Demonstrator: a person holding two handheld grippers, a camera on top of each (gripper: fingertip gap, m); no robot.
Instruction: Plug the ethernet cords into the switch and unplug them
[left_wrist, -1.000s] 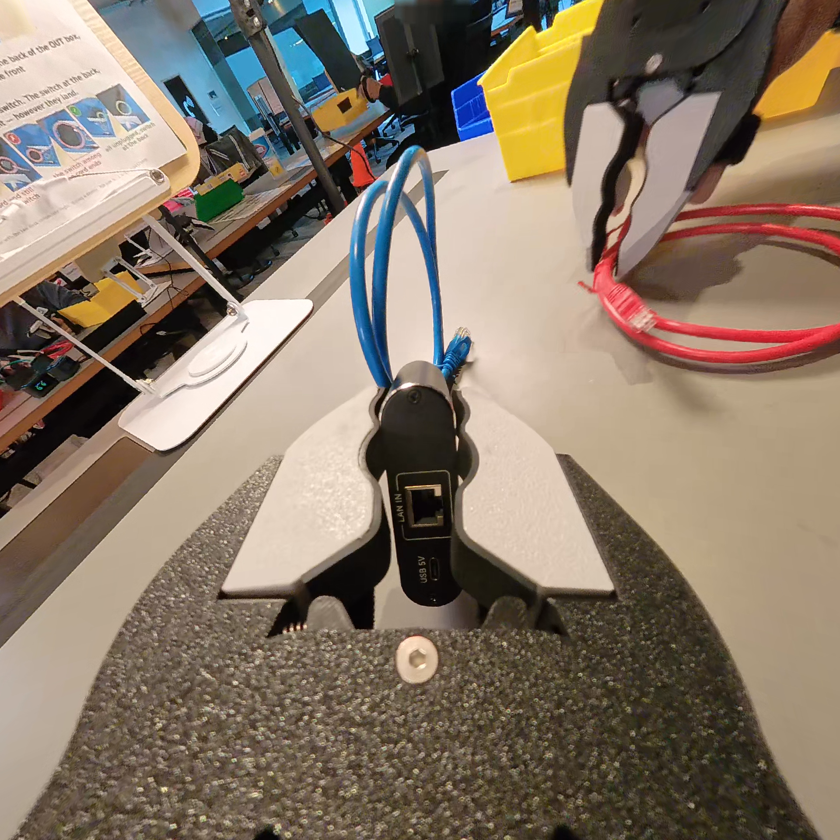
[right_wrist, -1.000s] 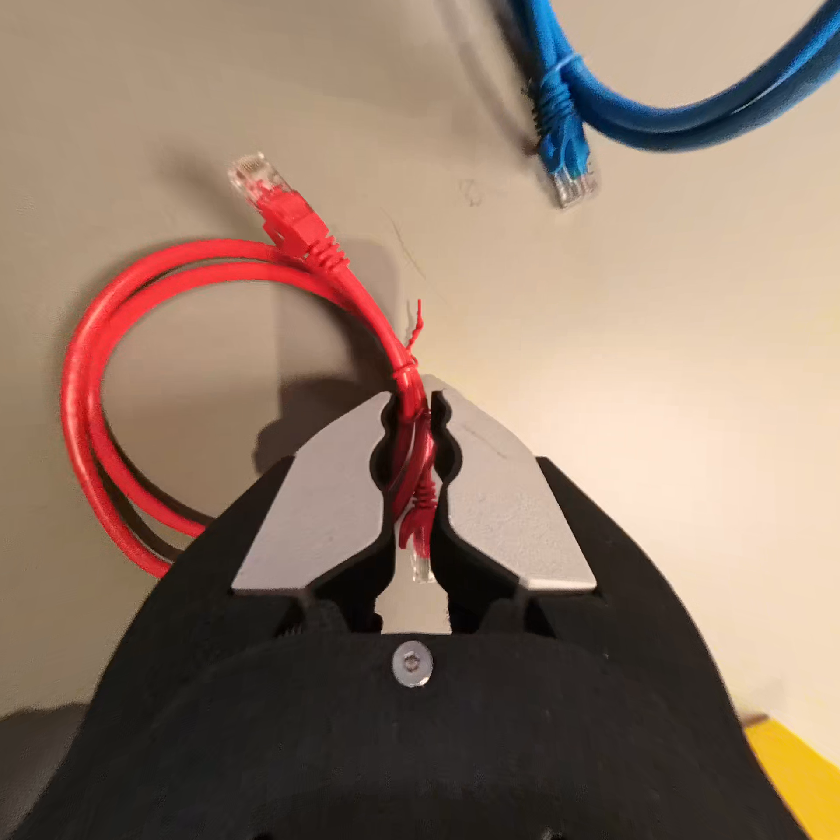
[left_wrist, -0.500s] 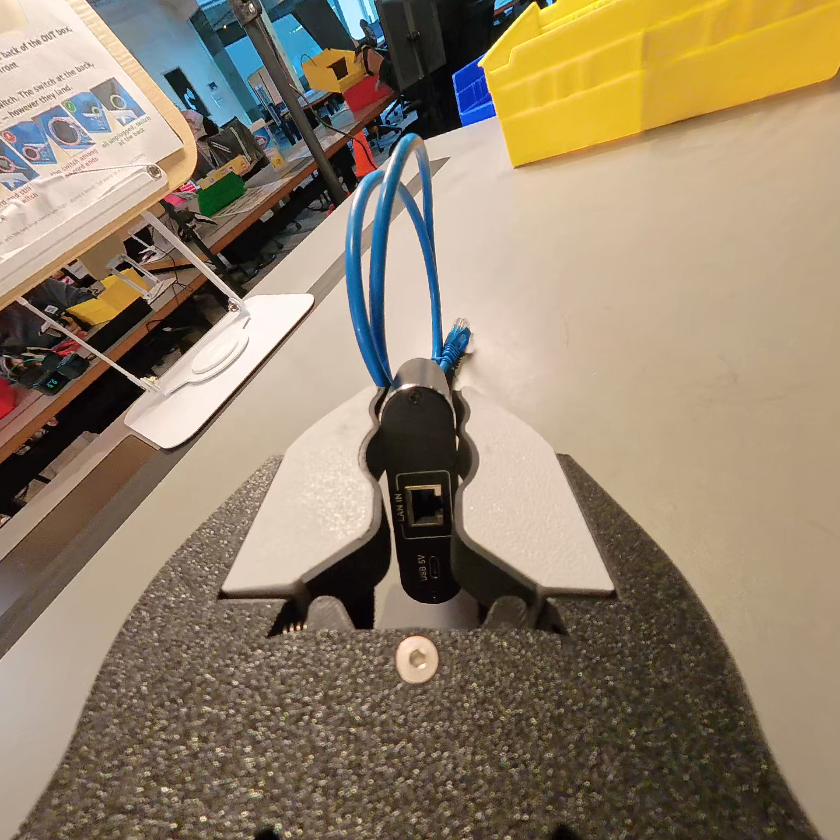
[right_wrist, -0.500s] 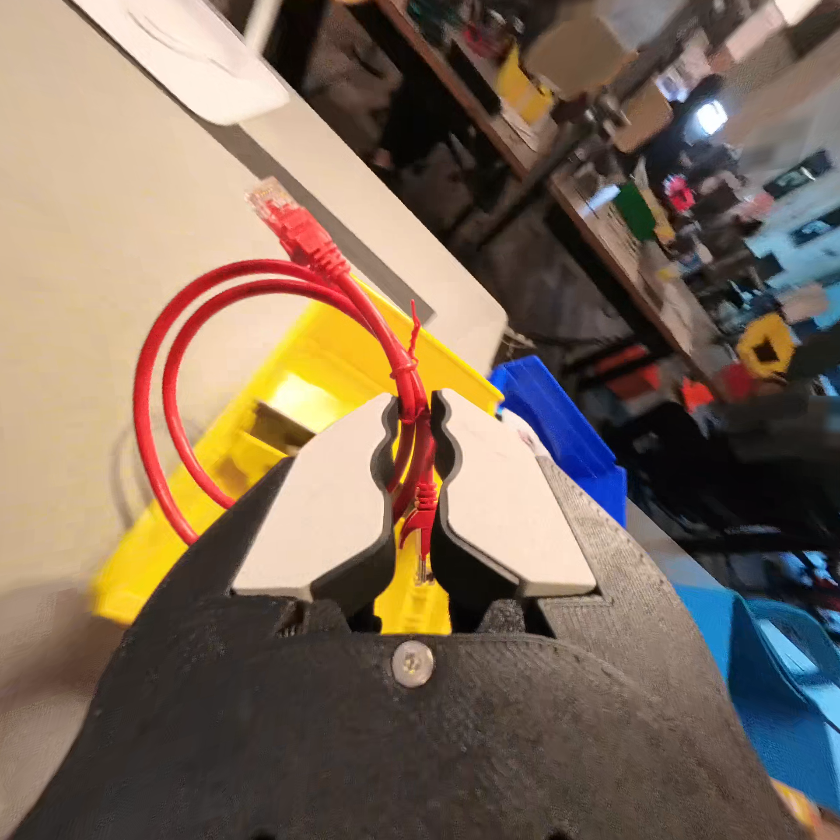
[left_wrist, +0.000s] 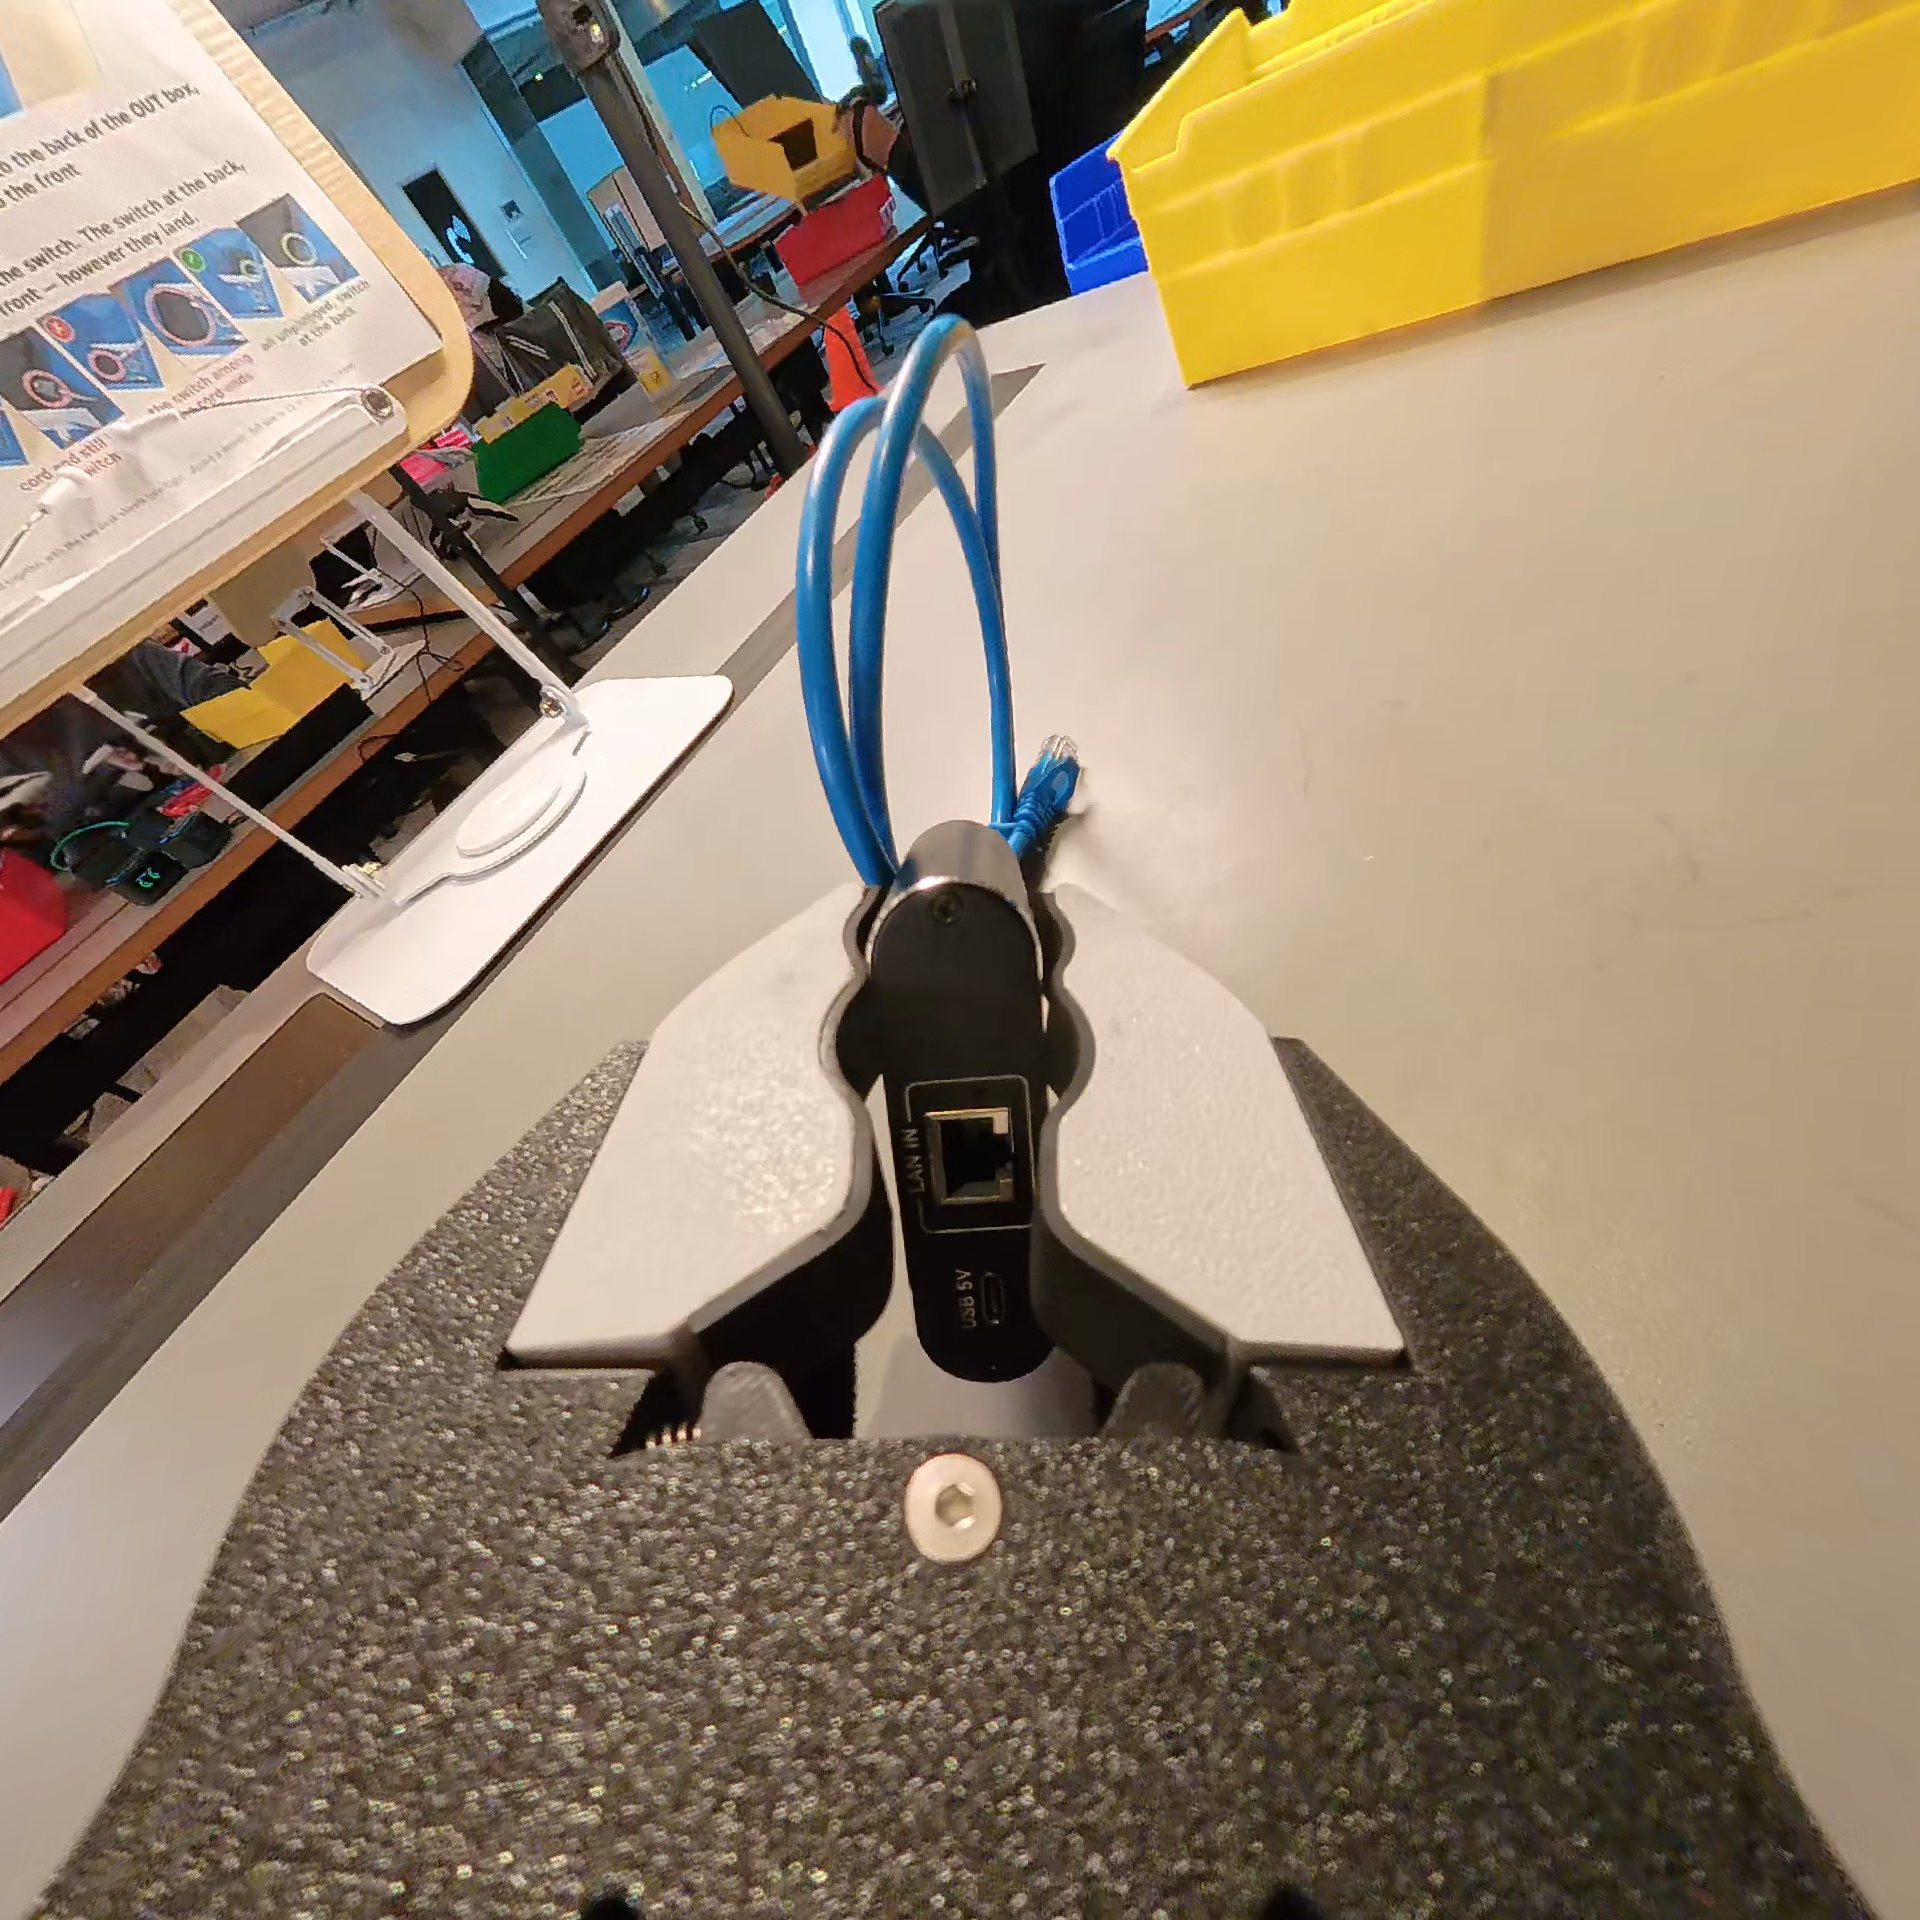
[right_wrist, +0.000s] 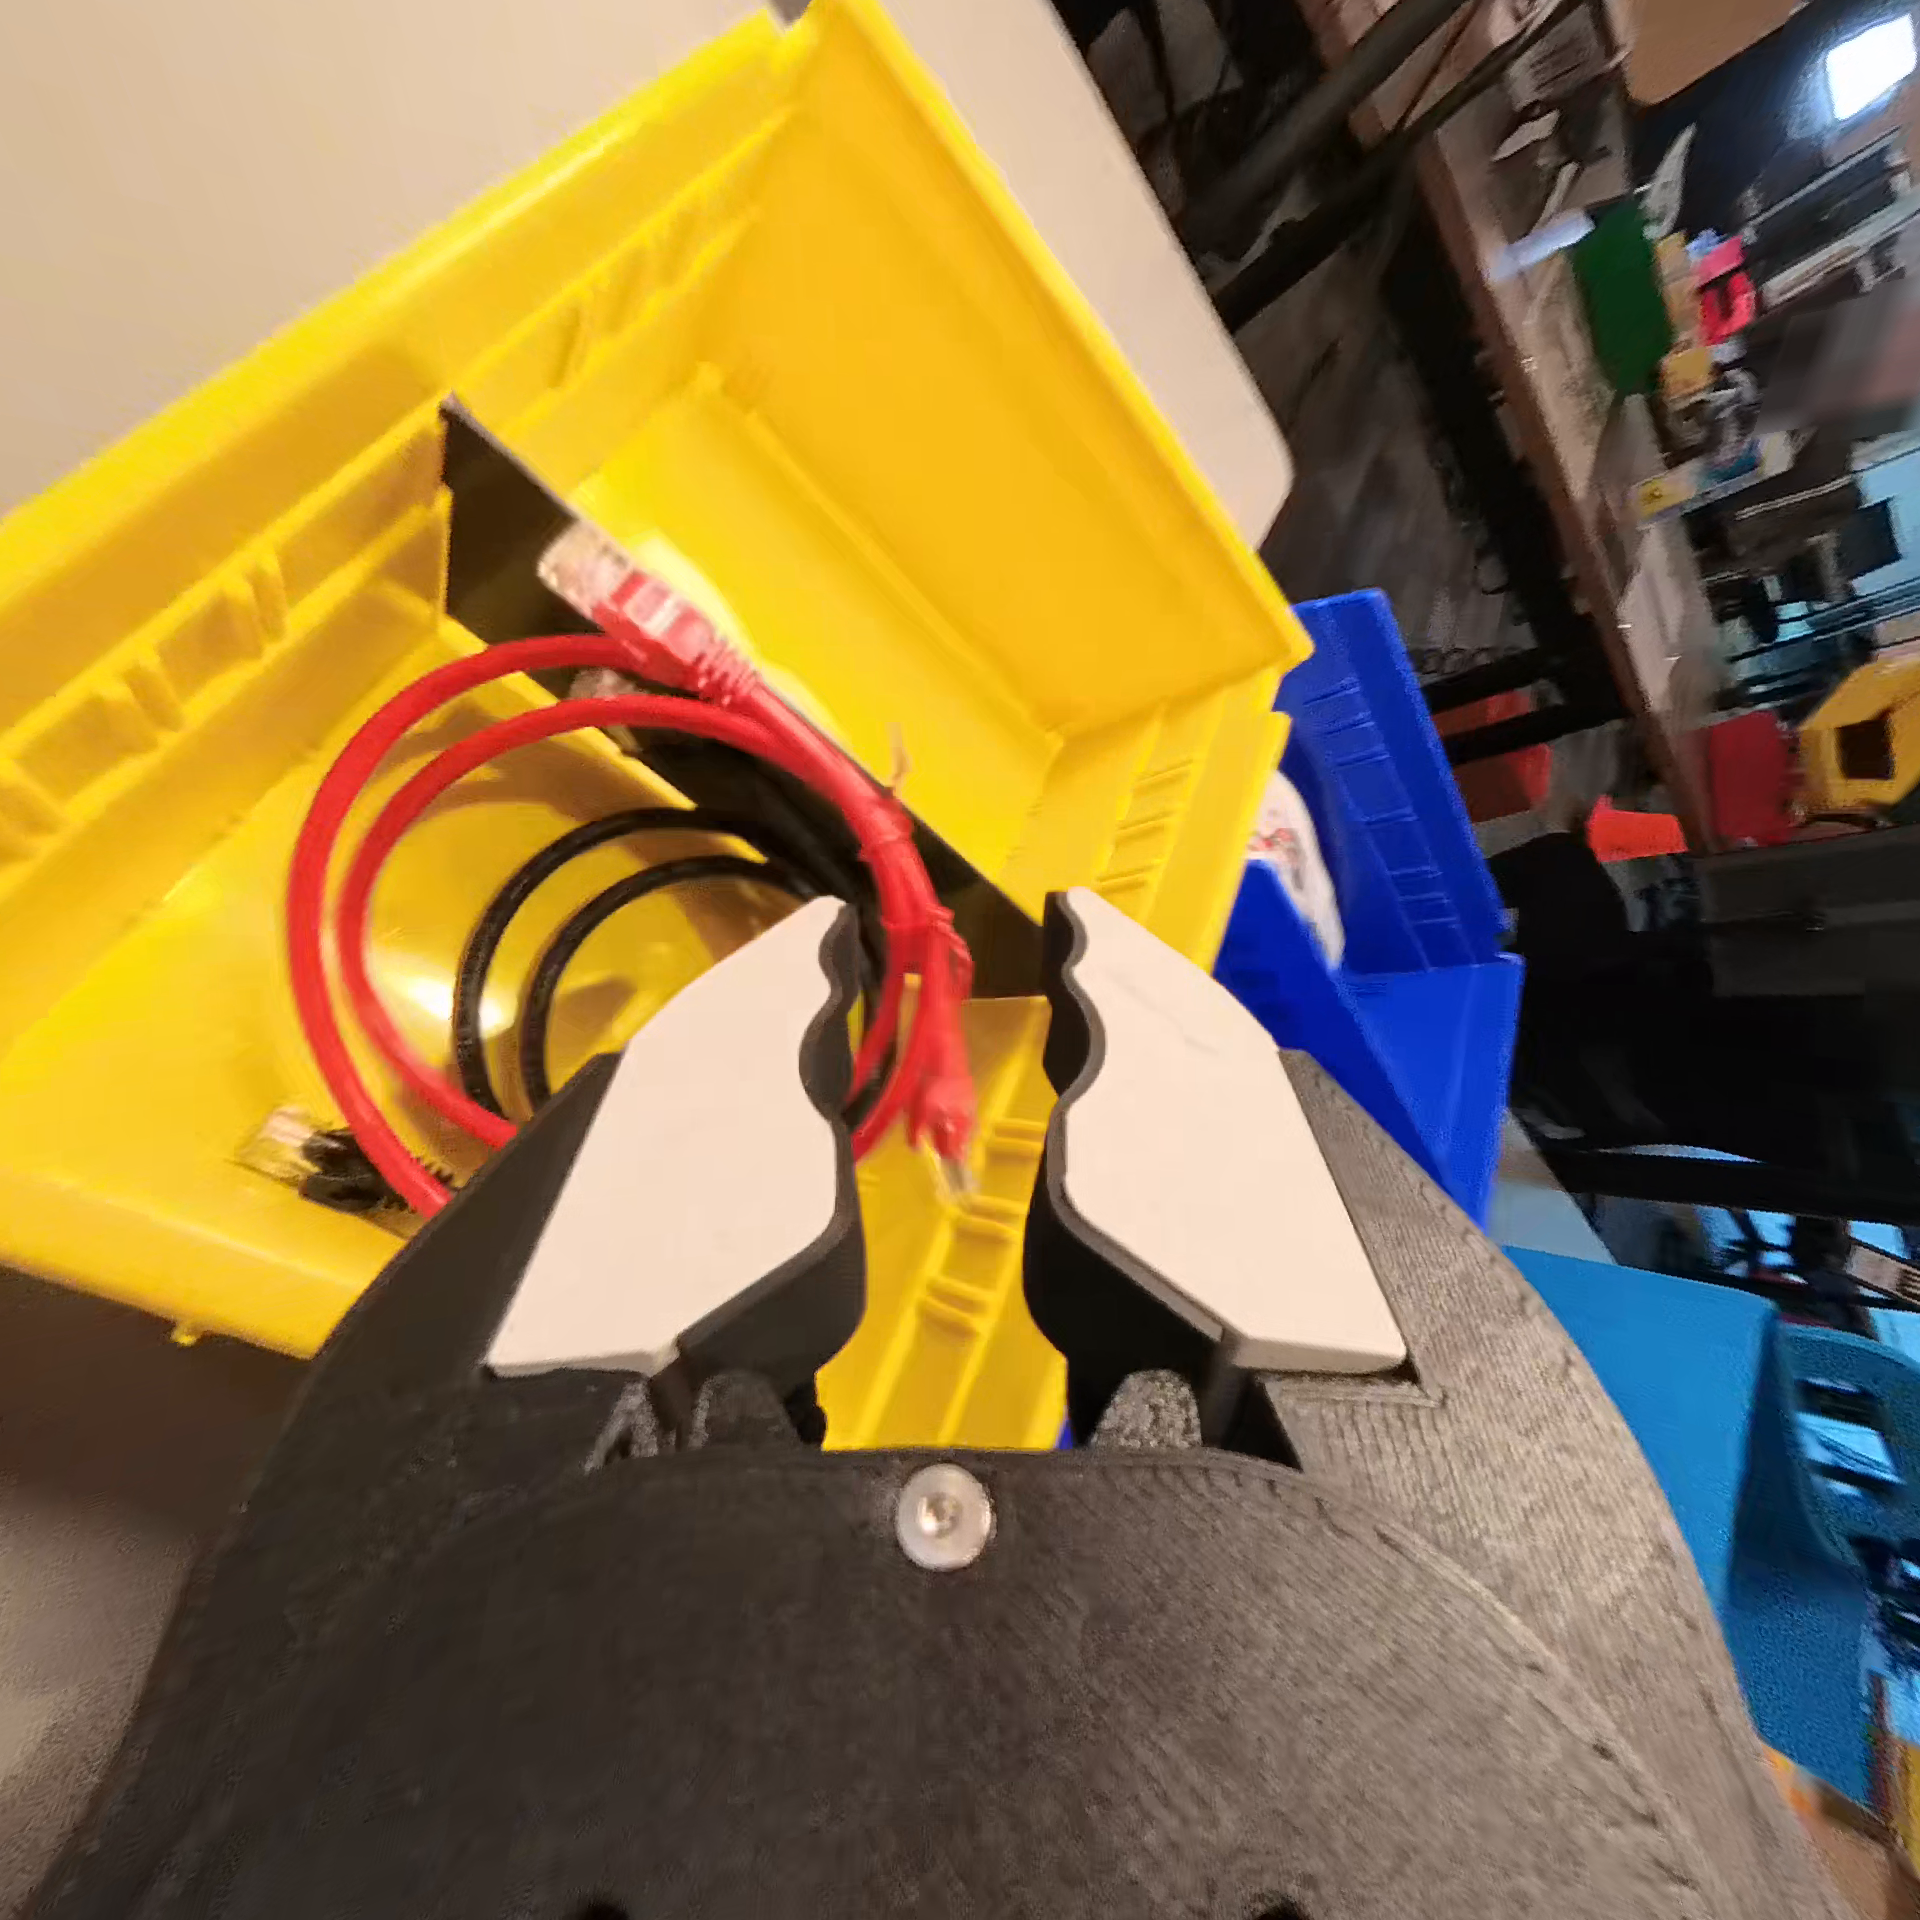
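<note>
My left gripper (left_wrist: 961, 904) is shut on a black switch (left_wrist: 971, 1091) and holds it upright over the grey table (left_wrist: 1455, 831), with one empty port facing the camera. A looped blue cord (left_wrist: 831, 623) stands up behind the switch, with one plug (left_wrist: 1049, 774) free; where its other end sits is hidden. My right gripper (right_wrist: 948, 914) is open over a yellow bin (right_wrist: 935, 416). The coiled red cord (right_wrist: 312, 883) hangs loose between the pads, close to the left one, and neither pad presses on it. One red plug (right_wrist: 634, 603) points up.
A coiled black cord (right_wrist: 488, 956) lies in the yellow bin. A blue bin (right_wrist: 1382, 883) stands beside it. In the left wrist view, yellow bins (left_wrist: 1507, 187) stand at the back right and a white stand base (left_wrist: 520, 831) with an instruction sheet (left_wrist: 156, 312) stands at the left. The grippers' ends are close to 50 cm from one another.
My right gripper lifted the red cord off the table, carried it over the yellow bin and opened, so the cord is free of the pads. My left gripper kept still on the switch.
</note>
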